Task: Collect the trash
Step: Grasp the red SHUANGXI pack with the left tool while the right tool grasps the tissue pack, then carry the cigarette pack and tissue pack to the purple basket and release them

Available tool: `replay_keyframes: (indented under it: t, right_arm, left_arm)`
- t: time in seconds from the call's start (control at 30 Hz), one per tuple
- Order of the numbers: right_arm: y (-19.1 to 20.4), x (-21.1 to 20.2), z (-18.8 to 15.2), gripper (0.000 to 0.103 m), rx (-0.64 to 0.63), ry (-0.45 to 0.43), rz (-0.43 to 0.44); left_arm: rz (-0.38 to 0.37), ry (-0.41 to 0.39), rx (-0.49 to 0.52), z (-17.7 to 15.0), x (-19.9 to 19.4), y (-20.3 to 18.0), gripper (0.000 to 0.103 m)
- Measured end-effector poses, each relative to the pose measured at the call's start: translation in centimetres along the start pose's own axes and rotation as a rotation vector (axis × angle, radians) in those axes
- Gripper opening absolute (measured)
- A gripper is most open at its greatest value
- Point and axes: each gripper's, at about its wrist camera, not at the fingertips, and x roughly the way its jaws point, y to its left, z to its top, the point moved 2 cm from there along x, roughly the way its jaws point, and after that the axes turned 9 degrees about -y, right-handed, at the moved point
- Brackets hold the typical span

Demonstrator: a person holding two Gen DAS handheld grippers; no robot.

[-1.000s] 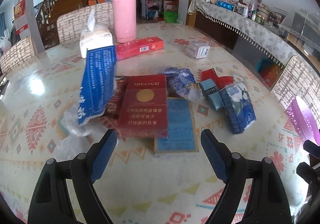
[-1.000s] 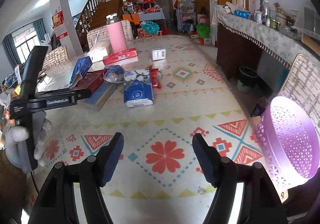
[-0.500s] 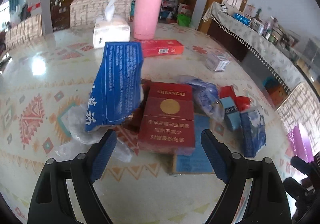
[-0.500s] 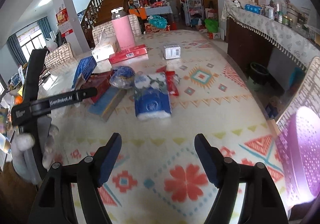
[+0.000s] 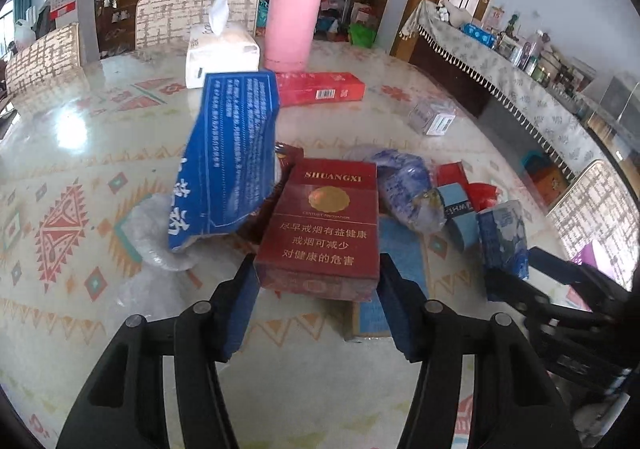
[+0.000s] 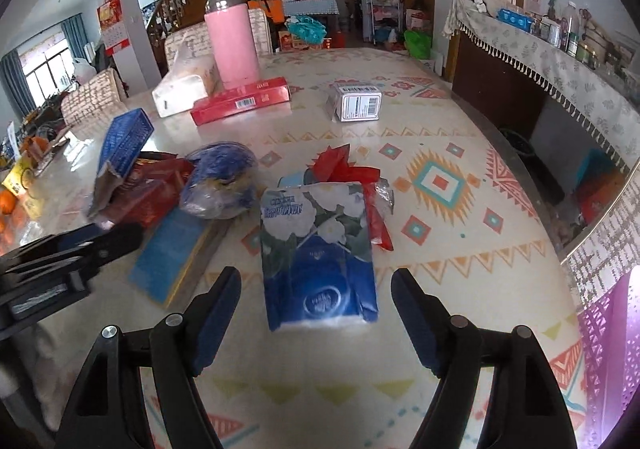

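A heap of trash lies on the patterned table. In the left wrist view, my left gripper (image 5: 316, 285) is open, its pads on either side of the near end of a red Shuangxi cigarette carton (image 5: 326, 225). A torn blue box (image 5: 232, 161) leans beside it, over clear plastic film (image 5: 148, 233). In the right wrist view, my right gripper (image 6: 316, 301) is open just short of a blue flowered tissue pack (image 6: 320, 249). Behind it lie a red wrapper (image 6: 340, 165) and a crumpled blue bag (image 6: 220, 181).
A pink bottle (image 6: 232, 41), a white tissue box (image 5: 222, 53), a long red carton (image 6: 242, 99) and a small white box (image 6: 356, 101) stand farther back. A purple basket (image 6: 612, 345) is at the right table edge. Chairs ring the table.
Both grippers have moved forward to the heap. The left one now straddles the red carton's near end; the right one has come close to the tissue pack.
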Motion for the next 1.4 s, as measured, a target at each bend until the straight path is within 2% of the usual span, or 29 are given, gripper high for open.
replay_keyframes:
  t: [0.13, 0.23, 0.37, 0.6, 0.77, 0.83, 0.9, 1.1, 1.13, 1.17, 1.2, 1.27, 1.4]
  right_arm:
    - [0.4, 0.8, 0.1, 0.080, -0.011, 0.004, -0.020]
    - [0.6, 1.0, 0.0, 0.057, -0.022, 0.013, -0.031]
    - [0.3, 0.0, -0.3, 0.056, 0.000, -0.001, -0.014]
    - [-0.4, -4.0, -1.9, 0.056, 0.036, -0.025, 0.021]
    - [-0.2, -6.8, -3.7, 0.056, 0.043, -0.025, 0.050]
    - [-0.2, -7.5, -4.5, 0.056, 0.053, -0.016, 0.056]
    - [-0.2, -7.8, -5.1, 0.056, 0.058, -0.011, 0.057]
    - [-0.1, -7.8, -6.1, 0.056, 0.073, 0.006, 0.060]
    - [-0.1, -7.8, -6.2, 0.056, 0.075, 0.007, 0.060]
    - [0.0, -7.9, -6.3, 0.056, 0.077, 0.008, 0.060]
    - [0.0, -8.1, -6.5, 0.056, 0.078, 0.008, 0.060]
    - [0.0, -8.5, -6.7, 0.056, 0.083, 0.004, 0.057]
    - [-0.6, -9.6, -7.0, 0.056, 0.102, -0.013, 0.049]
  left_arm:
    - [0.004, -0.019, 0.021, -0.2, -0.8, -0.3, 0.056]
    - [-0.002, -0.031, 0.036, -0.2, -1.4, -0.7, 0.056]
    - [-0.022, -0.049, 0.038, -0.2, -2.3, -1.0, 0.056]
    - [-0.055, -0.073, 0.066, -0.3, -3.4, -1.9, 0.056]
    - [-0.111, -0.047, 0.103, -1.0, -3.4, -3.0, 0.057]
    - [-0.087, -0.048, 0.132, -1.3, -3.1, -3.5, 0.072]
    - [-0.065, -0.058, 0.167, -1.7, -3.0, -4.0, 0.079]
    - [0.043, -0.068, 0.253, -1.9, -1.1, -4.7, 0.079]
    - [0.046, -0.055, 0.251, -1.9, -0.7, -4.6, 0.076]
    - [0.040, -0.036, 0.229, -1.7, -0.4, -4.1, 0.069]
    - [0.027, -0.018, 0.206, -1.6, -0.2, -3.7, 0.056]
    - [0.008, -0.008, 0.151, -1.2, -0.4, -2.7, 0.055]
    - [0.002, -0.048, 0.102, -0.8, -1.8, -1.6, 0.055]
